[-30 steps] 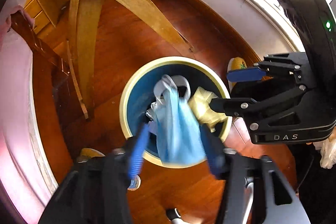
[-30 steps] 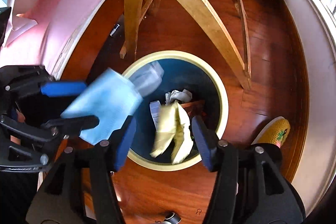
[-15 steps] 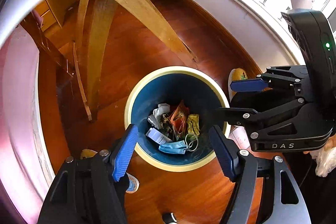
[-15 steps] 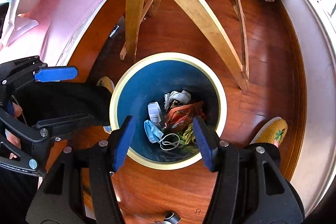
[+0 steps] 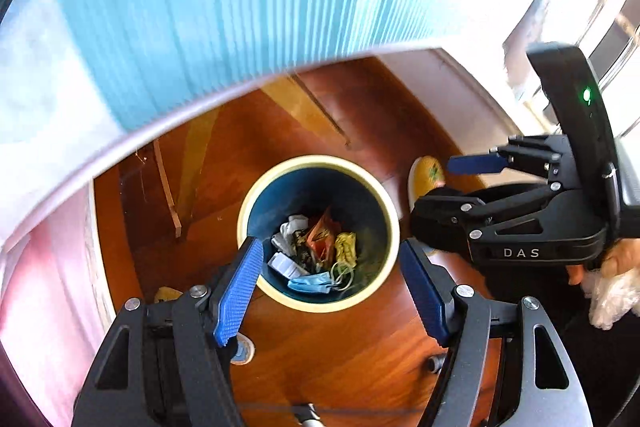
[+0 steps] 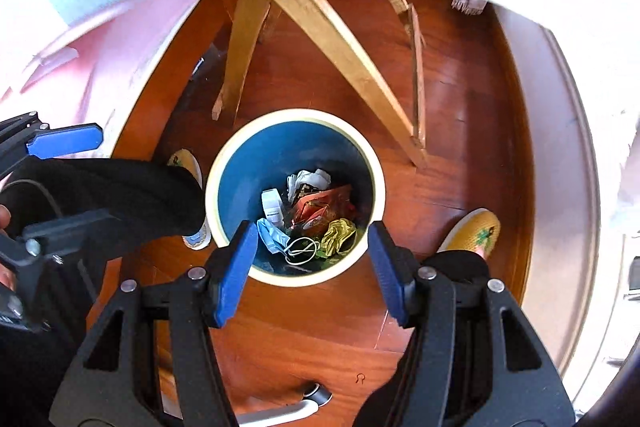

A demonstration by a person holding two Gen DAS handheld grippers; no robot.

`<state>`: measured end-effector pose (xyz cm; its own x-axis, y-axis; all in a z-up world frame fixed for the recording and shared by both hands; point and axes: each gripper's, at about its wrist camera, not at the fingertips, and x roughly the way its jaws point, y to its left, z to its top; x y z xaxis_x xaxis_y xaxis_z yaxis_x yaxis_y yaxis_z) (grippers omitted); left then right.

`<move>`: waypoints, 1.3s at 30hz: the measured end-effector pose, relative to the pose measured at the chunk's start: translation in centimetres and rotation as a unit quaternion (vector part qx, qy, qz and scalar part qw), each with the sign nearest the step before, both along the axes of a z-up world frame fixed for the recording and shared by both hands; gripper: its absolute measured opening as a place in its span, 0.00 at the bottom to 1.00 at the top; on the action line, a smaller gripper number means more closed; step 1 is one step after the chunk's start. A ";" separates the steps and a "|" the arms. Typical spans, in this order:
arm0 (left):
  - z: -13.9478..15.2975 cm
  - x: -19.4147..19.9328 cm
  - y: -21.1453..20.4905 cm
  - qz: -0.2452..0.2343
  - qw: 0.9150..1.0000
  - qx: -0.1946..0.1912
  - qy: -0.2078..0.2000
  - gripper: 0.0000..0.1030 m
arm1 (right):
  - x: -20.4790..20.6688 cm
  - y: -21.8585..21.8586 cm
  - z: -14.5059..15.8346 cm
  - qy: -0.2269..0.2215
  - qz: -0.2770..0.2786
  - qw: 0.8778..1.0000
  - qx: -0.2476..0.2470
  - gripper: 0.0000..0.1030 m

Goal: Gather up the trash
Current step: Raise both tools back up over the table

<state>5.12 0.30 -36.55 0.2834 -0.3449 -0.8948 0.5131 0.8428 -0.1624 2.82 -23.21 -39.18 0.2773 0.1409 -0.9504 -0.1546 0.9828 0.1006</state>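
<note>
Both grippers' jaws apart above a trash bin point(image 5: 318, 163) on wooden floor point(image 6: 472, 131).

The one clearly legible marking is "DAS", in pale spaced capitals on the black body of the right gripper point(image 5: 456, 183), seen from the left wrist camera. A small white box point(image 6: 273, 206) lying in the bin point(image 6: 296, 115) carries dark printing, but it is too small to read. A small scratch-like mark on the wooden floor point(image 6: 460, 147) is no readable sign.
</note>
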 end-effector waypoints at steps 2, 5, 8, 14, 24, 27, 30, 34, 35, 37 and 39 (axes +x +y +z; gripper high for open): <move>2.0 -0.6 0.9 0.012 1.000 -0.018 -0.002 0.70 | -0.8 -0.2 1.8 -0.009 -0.004 1.000 0.005 0.53; 5.2 -1.2 2.1 0.032 0.999 -0.030 -0.019 0.70 | -1.8 -0.7 4.8 -0.016 -0.010 1.000 0.024 0.53; 8.6 -1.4 3.4 0.062 0.997 -0.043 -0.031 0.70 | -2.7 -0.8 8.1 -0.027 -0.009 0.999 0.037 0.53; 15.2 -1.0 5.2 0.088 0.992 -0.054 -0.065 0.70 | -3.4 -0.4 15.6 -0.065 0.012 0.997 0.039 0.53; 28.7 7.2 4.8 0.083 0.984 -0.037 -0.156 0.70 | 2.8 -1.3 30.4 -0.171 0.010 0.982 0.075 0.65; 32.2 12.0 4.5 0.089 0.980 -0.026 -0.175 0.70 | 7.4 -2.8 33.9 -0.197 -0.014 0.977 0.082 0.66; 34.5 17.1 3.4 0.092 0.978 -0.012 -0.186 0.70 | 12.9 -4.3 35.6 -0.204 -0.040 0.974 0.094 0.69; 35.9 24.6 1.5 0.090 0.977 0.010 -0.195 0.70 | 21.3 -6.3 35.5 -0.191 -0.085 0.970 0.122 0.71; 35.9 26.3 1.0 0.091 0.977 0.013 -0.194 0.70 | 23.1 -6.8 35.1 -0.186 -0.096 0.970 0.126 0.71; 35.7 30.2 0.0 0.096 0.977 0.019 -0.190 0.70 | 27.1 -7.5 33.9 -0.170 -0.116 0.969 0.136 0.72; 35.5 33.9 -0.9 0.100 0.978 0.018 -0.179 0.70 | 30.1 -7.6 32.0 -0.152 -0.135 0.969 0.141 0.72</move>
<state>39.02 -0.60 -1.09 0.6404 -0.2205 -0.7357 0.3551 0.9344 0.0291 32.95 -30.82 -7.15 0.6018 0.2660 -0.7530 0.0401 0.9317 0.3611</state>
